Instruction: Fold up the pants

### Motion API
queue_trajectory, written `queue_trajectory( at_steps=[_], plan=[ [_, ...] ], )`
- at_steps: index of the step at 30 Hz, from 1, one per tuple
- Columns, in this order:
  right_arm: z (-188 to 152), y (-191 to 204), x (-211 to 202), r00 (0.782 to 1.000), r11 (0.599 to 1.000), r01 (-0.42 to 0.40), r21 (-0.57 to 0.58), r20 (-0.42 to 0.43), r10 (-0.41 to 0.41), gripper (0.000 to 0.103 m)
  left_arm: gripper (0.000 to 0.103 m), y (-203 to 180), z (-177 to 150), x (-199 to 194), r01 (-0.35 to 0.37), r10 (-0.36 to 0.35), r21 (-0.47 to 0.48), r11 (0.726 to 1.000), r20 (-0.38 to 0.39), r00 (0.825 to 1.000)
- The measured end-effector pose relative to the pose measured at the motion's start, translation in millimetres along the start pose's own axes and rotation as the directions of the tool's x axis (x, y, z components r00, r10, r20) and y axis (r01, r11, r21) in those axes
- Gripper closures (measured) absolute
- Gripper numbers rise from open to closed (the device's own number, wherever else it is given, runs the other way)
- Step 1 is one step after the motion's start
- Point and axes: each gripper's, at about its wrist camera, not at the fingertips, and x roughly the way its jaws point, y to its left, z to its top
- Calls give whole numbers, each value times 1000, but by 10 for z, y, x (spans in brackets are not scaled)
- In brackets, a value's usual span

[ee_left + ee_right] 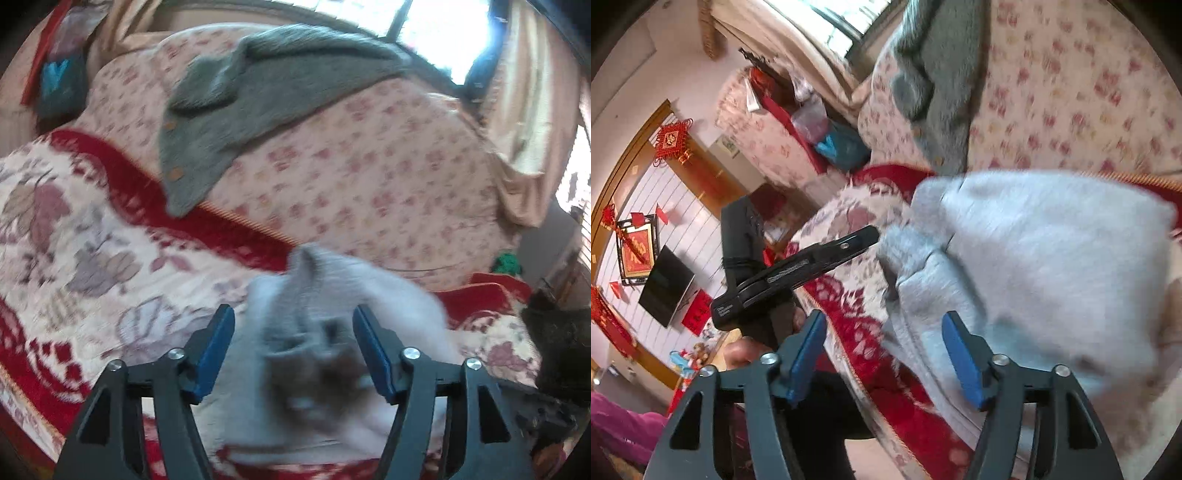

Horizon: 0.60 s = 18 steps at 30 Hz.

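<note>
1. The red and cream floral woven blanket (74, 236) spread over the sofa seat is your work surface. Behind it the backrest wears a pink rose-print cloth cover (388, 177), with a grey knitted buttoned cardigan (236, 107) draped over that. The cardigan is not part of the job.

2. The light grey fleece pants (1034, 266) lie on the blanket near its front edge, bunched into a compact, rounded bundle. In the right wrist view you can see layers stacked over one another and a ribbed band at the bundle's left side. Judgement: at least one fold is already in; the shape is thick and lumpy rather than flat, so it is not a tidy finish yet.

3. Your left gripper (293, 332) has its blue-padded jaws standing apart. Blurred pants cloth rises between them, but neither pad presses on it, so nothing is gripped.

4. Your right gripper (882, 338) is likewise spread, hanging over the near left edge of the bundle, pads clear of the cloth.

5. Remaining, as judged: flatten or square up the bundle, perhaps one more fold. Blur hides whether legs and waistband line up.
</note>
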Motion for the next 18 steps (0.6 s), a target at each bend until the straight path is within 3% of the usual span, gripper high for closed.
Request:
queue_trajectory(
  at_steps=[3, 5, 9, 11, 14, 18],
  plan=[
    [22, -59, -235, 994, 996, 93, -3, 58, -92, 25, 23, -316, 17, 17, 40, -39, 91, 995, -7, 999],
    [42, -116, -316, 983, 986, 165, 11, 76, -165, 25, 22, -532, -5, 98, 46, -44, 151, 988, -14, 999],
    [59, -303, -315, 929, 931, 359, 59, 69, -363, 23, 22, -847, -85, 327, 48, -37, 241, 969, -50, 998],
    [48, -409, -256, 901, 901, 427, 82, 43, -431, 23, 22, -916, -163, 499, -40, 62, 295, 955, -68, 996],
    [-2, -488, -242, 890, 888, 452, 81, 27, -456, 23, 22, -811, -270, 636, -163, 198, 339, 927, -74, 977],
    [32, -469, -136, 872, 872, 489, 33, 25, -489, 23, 22, -437, -358, 673, -210, 252, 290, 934, -116, 961]
  ],
)
